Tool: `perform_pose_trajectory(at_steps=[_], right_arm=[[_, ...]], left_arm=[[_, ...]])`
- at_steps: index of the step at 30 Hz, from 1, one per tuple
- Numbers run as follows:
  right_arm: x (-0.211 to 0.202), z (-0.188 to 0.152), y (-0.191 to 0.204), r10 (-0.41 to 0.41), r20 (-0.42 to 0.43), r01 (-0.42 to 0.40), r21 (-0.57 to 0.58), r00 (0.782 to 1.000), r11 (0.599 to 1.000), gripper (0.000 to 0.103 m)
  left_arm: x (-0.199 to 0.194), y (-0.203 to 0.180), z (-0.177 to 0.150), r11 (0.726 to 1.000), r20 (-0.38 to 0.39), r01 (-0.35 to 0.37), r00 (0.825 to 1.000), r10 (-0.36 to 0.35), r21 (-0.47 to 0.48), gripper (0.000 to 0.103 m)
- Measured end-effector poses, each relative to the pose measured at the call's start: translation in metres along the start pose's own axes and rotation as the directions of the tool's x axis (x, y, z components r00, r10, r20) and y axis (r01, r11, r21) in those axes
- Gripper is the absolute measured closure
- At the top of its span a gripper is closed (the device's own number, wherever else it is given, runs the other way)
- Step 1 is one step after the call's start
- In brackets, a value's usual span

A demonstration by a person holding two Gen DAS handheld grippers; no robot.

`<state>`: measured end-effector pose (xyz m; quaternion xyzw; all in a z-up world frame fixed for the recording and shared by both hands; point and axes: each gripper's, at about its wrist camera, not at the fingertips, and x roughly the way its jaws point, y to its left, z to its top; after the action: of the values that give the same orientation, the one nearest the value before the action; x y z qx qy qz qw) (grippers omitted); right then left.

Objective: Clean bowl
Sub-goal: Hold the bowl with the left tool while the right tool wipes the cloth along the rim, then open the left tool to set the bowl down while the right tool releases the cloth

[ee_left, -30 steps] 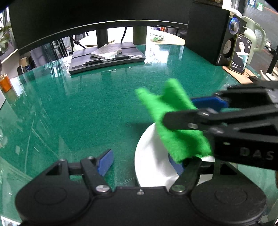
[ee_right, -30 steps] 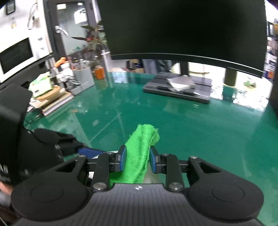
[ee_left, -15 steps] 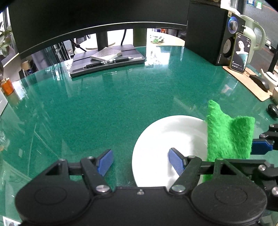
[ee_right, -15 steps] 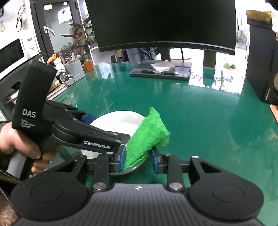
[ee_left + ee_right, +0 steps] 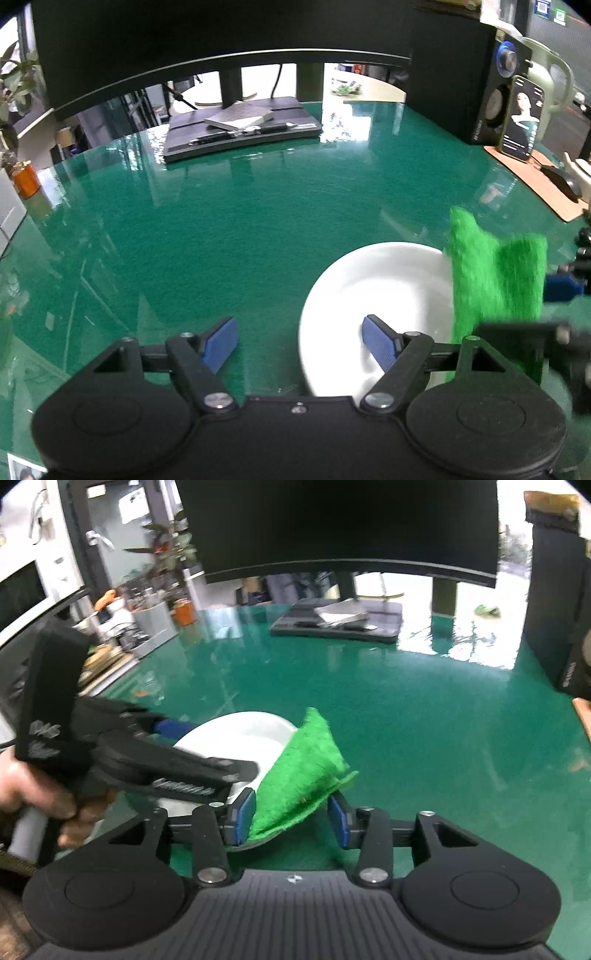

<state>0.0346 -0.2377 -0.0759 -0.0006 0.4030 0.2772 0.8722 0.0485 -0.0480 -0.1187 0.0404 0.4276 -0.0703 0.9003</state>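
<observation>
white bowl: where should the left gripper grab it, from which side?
Take the shallow white ceramic bowl by its thin near-left rim, one pad inside, one outside, coming down from the left gripper's side. Its right edge is covered by the green felt cloth, which sits between the right gripper's opening jaws.

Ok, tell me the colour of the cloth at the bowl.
Bright green cloth, against the white bowl; clearest in the right wrist view.

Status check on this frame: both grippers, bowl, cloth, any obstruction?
Left gripper open, straddling white bowl rim. Right gripper opening, green cloth between its pads, draped on bowl's edge. Nothing in the way on the green table.
</observation>
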Motion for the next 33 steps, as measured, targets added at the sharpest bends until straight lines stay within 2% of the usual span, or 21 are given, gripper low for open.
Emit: perform_pose_trajectory(at_steps=[4,10,13,16,18,21,22,23,26,28,31,33], right_arm=[[0.012,0.013,-0.014,-0.047,0.035,0.045,0.047,0.998,0.998,0.062],[0.034,0.034,-0.020,-0.053,0.070,0.051,0.038,0.996,0.998,0.061],[0.038,0.040,-0.021,-0.057,0.085,0.053,0.039,0.995,0.998,0.057],[0.036,0.044,-0.028,-0.111,0.113,0.102,0.079,0.987,0.992,0.056],[0.039,0.043,-0.042,-0.186,0.076,0.174,0.143,0.980,0.974,0.055],[0.045,0.033,-0.058,-0.224,-0.030,0.226,0.182,0.974,0.957,0.053],[0.045,0.030,-0.059,-0.238,-0.049,0.243,0.192,0.970,0.951,0.047],[0.042,0.028,-0.060,-0.246,-0.056,0.253,0.198,0.968,0.947,0.032],[0.024,0.023,-0.052,-0.281,-0.059,0.287,0.219,0.958,0.933,0.006],[0.014,0.023,-0.044,-0.283,-0.057,0.289,0.217,0.957,0.932,0.000],[0.007,0.022,-0.031,-0.274,-0.078,0.284,0.200,0.959,0.938,0.000],[0.006,0.020,-0.024,-0.281,-0.099,0.295,0.181,0.954,0.938,0.000]], left_arm=[[0.004,0.008,0.004,1.000,-0.001,-0.023,1.000,0.023,-0.019,0.026],[0.014,0.021,0.019,0.997,-0.011,-0.065,0.998,0.065,-0.046,0.026],[0.015,0.028,0.023,0.995,-0.018,-0.082,0.997,0.081,-0.059,0.026],[0.015,0.033,0.024,0.992,-0.023,-0.101,0.995,0.099,-0.077,0.026],[0.013,0.035,0.024,0.990,-0.027,-0.115,0.993,0.114,-0.078,0.028],[-0.001,0.031,0.024,0.990,-0.005,-0.135,0.991,0.135,-0.044,0.027],[-0.008,0.028,0.024,0.990,0.003,-0.133,0.991,0.134,-0.035,0.024],[-0.014,0.026,0.024,0.992,0.004,-0.126,0.992,0.126,-0.025,0.020],[-0.030,0.016,0.024,0.995,0.003,-0.095,0.996,0.095,0.010,0.003],[-0.039,0.008,0.024,0.998,-0.002,-0.060,0.998,0.060,0.034,0.001],[-0.049,0.001,0.023,0.999,-0.016,0.025,1.000,-0.025,0.021,0.001],[-0.052,-0.003,0.024,0.998,-0.028,0.058,0.998,-0.058,0.009,0.001]])
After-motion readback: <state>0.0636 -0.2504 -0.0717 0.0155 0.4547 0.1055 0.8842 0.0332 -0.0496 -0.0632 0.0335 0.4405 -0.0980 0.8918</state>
